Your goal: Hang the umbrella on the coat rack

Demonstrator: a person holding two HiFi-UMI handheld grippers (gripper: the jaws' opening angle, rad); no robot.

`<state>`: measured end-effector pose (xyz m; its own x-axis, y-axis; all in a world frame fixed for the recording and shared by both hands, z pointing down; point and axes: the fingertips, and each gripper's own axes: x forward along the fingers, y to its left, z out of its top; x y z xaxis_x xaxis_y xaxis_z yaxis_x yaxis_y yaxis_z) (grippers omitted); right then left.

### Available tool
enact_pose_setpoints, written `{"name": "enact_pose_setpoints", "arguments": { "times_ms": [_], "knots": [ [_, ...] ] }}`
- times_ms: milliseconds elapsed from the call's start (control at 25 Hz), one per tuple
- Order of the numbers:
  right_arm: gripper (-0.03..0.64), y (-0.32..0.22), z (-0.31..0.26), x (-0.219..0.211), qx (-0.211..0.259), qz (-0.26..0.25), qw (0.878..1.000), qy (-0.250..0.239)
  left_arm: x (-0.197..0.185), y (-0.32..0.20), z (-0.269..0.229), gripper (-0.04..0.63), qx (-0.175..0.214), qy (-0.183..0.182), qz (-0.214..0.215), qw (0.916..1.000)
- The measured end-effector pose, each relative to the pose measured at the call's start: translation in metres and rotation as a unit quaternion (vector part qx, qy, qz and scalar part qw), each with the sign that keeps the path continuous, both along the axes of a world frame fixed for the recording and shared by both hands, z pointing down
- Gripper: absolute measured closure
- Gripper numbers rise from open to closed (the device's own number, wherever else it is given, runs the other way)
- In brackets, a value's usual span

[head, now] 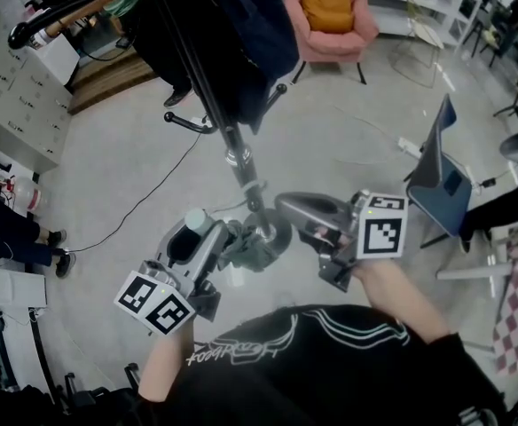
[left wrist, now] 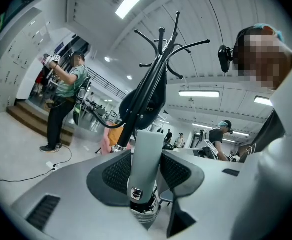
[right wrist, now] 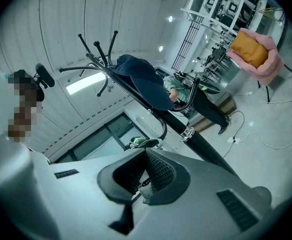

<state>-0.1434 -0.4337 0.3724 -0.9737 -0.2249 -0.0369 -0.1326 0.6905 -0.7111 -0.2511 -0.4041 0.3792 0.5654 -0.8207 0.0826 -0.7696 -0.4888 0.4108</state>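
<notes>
When one looks down in the head view, the folded umbrella [head: 241, 248] is close to the lower part of the coat rack [head: 237, 158] pole, not on any hook. The left hand-held gripper [head: 210, 238] carries it, and the right hand-held gripper [head: 286, 211] is just at the other side of the pole.

In the left gripper view, the jaws are clamped on the pale round handle [left wrist: 148, 149], and the rack's hooks [left wrist: 161, 34] are high above.

In the right gripper view, the jaws are almost together and seem to pinch a thin strap [right wrist: 143, 190].

I judge the umbrella light, with a stiff, smooth, perhaps slippery handle and soft cloth. The strap looks like the part to put over a hook.
</notes>
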Motion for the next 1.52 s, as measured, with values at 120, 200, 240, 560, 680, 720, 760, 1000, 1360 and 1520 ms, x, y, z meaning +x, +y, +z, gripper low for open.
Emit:
{"name": "enact_pose_setpoints", "arguments": {
  "times_ms": [120, 200, 240, 560, 680, 720, 760, 1000, 1360, 1520],
  "knots": [
    [0.604, 0.000, 0.002, 0.002, -0.008, 0.006, 1.000, 0.000, -0.004, -0.005, 0.015, 0.425, -0.010, -0.012, -0.003, 0.9999],
    [0.604, -0.001, 0.004, 0.005, -0.010, 0.009, 1.000, 0.001, -0.008, -0.010, 0.027, 0.425, -0.020, -0.019, -0.006, 0.9996],
    [0.604, -0.001, 0.006, 0.007, -0.009, 0.011, 1.000, 0.003, -0.010, -0.014, 0.033, 0.423, -0.025, -0.024, -0.007, 0.9994],
    [0.604, 0.004, 0.017, 0.018, -0.021, 0.023, 1.000, 0.003, -0.019, -0.031, 0.085, 0.419, -0.074, -0.040, 0.004, 0.9964],
    [0.604, 0.003, 0.020, 0.024, -0.028, 0.030, 0.999, 0.005, -0.017, -0.034, 0.101, 0.418, -0.087, -0.047, 0.007, 0.9951],
    [0.604, 0.003, 0.021, 0.026, -0.029, 0.031, 0.999, 0.007, -0.015, -0.035, 0.106, 0.416, -0.089, -0.052, 0.011, 0.9946],
    [0.604, 0.004, 0.022, 0.027, -0.030, 0.032, 0.999, 0.008, -0.013, -0.037, 0.110, 0.416, -0.091, -0.057, 0.015, 0.9941],
    [0.604, 0.004, 0.031, 0.035, -0.039, 0.039, 0.998, 0.015, 0.003, -0.047, 0.129, 0.412, -0.096, -0.071, 0.040, 0.9920],
    [0.604, 0.005, 0.039, 0.040, -0.039, 0.052, 0.998, 0.024, 0.029, -0.052, 0.144, 0.410, -0.098, -0.080, 0.084, 0.9884],
    [0.604, 0.008, 0.039, 0.035, -0.032, 0.055, 0.997, 0.034, 0.028, -0.049, 0.150, 0.408, -0.105, -0.074, 0.088, 0.9878]
  ]
}}
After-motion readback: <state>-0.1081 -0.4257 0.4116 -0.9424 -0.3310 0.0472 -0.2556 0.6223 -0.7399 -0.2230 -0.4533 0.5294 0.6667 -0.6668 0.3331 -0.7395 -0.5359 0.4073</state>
